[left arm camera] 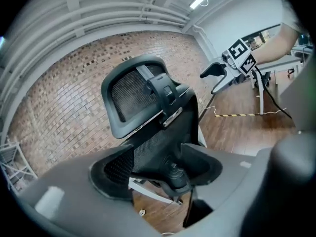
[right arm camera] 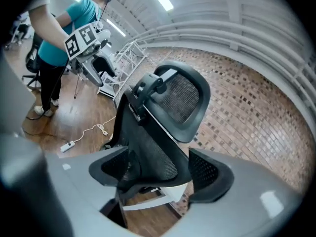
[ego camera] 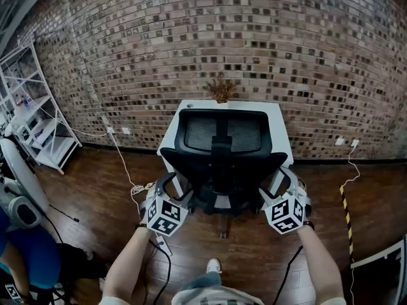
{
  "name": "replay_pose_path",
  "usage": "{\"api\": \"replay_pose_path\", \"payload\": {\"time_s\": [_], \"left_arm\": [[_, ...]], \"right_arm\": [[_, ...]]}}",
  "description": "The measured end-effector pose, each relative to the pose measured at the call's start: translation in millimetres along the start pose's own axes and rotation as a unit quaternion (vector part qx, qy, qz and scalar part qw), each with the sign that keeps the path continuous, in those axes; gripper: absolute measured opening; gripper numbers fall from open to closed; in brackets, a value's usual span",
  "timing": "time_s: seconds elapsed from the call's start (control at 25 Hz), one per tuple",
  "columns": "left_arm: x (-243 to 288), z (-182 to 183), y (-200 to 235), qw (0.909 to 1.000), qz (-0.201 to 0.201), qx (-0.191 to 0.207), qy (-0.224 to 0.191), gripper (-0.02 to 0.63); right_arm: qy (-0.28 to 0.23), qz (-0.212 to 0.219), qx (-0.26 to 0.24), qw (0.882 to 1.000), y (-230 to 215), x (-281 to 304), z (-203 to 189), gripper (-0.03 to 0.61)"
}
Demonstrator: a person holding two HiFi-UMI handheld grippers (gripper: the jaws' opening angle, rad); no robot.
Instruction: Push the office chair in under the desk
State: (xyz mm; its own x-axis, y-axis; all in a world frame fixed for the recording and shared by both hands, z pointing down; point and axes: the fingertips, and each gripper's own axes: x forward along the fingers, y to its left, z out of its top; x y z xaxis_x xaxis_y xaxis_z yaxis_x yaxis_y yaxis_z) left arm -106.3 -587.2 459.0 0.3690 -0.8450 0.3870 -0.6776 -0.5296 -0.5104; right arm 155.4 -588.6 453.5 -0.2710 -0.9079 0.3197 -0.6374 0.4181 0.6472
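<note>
We hold the left tool (ego camera: 173,186) and the right tool (ego camera: 280,182) at either side of the office chair (ego camera: 222,146), low on its black mesh back. Each tool's jaws stand wide apart with an edge of that back between them, the pads not pressing on it. The office chair faces the white tabletop (ego camera: 275,129) that stands against the brick wall (ego camera: 254,37), its back close up to the tabletop's near edge and its seat hidden from us, while a small dry plant (ego camera: 220,89) sits at the far edge.
</note>
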Motion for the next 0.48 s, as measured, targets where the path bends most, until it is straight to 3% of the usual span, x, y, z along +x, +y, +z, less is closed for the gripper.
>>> {"api": "replay_pose_path", "payload": {"time_s": [0.28, 0.48], "left_arm": [[-51.3, 23.7, -42.8, 0.9978, 0.007, -0.045, -0.049, 0.202], [-79.2, 43.5, -70.4, 0.9945, -0.005, -0.063, -0.083, 0.156]], "right_arm": [[-0.039, 0.018, 0.064, 0.997, 35.0, -50.9, 23.5, 0.287], [-0.071, 0.026, 0.096, 0.992, 54.1, -80.1, 47.1, 0.231]]}}
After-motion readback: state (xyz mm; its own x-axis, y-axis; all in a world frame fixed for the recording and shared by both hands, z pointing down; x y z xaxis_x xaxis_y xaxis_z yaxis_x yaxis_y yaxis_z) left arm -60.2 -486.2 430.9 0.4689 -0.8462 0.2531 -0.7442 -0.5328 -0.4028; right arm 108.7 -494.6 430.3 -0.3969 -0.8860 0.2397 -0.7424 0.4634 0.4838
